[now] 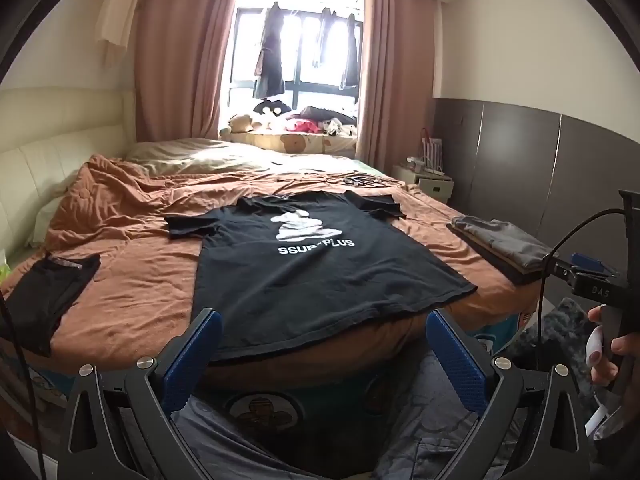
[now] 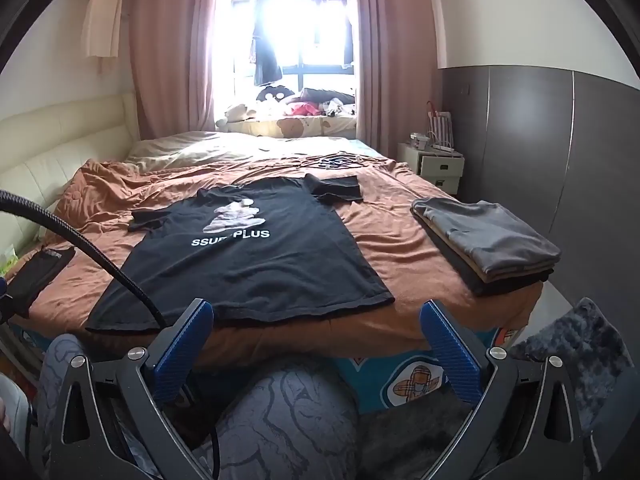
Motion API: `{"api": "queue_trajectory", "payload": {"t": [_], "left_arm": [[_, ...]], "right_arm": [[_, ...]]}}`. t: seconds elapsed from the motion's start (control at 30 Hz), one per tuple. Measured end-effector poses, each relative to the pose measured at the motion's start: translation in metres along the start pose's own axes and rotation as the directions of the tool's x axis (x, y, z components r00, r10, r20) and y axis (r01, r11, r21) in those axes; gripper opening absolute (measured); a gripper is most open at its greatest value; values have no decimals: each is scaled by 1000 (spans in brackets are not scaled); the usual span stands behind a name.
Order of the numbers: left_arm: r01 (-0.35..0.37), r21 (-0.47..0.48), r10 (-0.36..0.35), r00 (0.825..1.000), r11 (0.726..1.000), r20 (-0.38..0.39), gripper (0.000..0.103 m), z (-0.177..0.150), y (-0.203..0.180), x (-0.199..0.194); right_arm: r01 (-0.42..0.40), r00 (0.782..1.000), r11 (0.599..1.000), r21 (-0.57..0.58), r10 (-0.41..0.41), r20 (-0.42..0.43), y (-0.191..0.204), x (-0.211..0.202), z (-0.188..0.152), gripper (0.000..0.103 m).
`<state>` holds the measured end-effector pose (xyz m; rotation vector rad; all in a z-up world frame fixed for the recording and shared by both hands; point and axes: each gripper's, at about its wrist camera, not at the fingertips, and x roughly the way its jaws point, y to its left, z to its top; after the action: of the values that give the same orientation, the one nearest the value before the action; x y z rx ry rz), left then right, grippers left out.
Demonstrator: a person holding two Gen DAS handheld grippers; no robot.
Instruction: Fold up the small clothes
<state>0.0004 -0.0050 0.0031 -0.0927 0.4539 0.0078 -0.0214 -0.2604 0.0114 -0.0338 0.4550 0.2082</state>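
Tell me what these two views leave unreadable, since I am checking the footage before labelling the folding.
- Black short-sleeved T-shirt with white print: the middle letters are lost in a crease, both views.
- Stack of folded grey and dark clothes: the layer count is unclear; the left wrist view has a cable across it.
- Small dark garment: cut off by the left edge.
- Dark items on the far bed: too small.

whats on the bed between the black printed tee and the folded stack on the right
Nothing but bare orange bedcover. The right wrist view shows a wrinkled strip of it separating the black printed tee from the folded stack; the two do not touch.
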Motion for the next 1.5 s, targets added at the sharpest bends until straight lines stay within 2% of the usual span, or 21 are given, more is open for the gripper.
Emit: {"api": "queue_trajectory", "payload": {"t": [0.27,0.67,1.03,1.3,1.5], "left_arm": [[3,0,-3,1000,1000,-9,103,-2,2,8],[7,-22,-7,1000,1000,-14,103,-2,12,13],[11,-23,-11,1000,1000,-3,103,-4,13,10],[9,-25,-9,1000,1000,1,103,-8,11,3],[5,-23,-5,1000,1000,5,103,-9,8,-2]], "right_arm": [[-6,1000,1000,-2,6,-14,-6,18,0,103],[-8,1000,1000,2,8,-18,-2,22,0,103],[-5,1000,1000,9,5,-9,-6,17,1,103],[-46,999,998,41,46,-12,-12,12,2,103],[-32,999,999,34,32,-10,-13,7,0,103]]}}
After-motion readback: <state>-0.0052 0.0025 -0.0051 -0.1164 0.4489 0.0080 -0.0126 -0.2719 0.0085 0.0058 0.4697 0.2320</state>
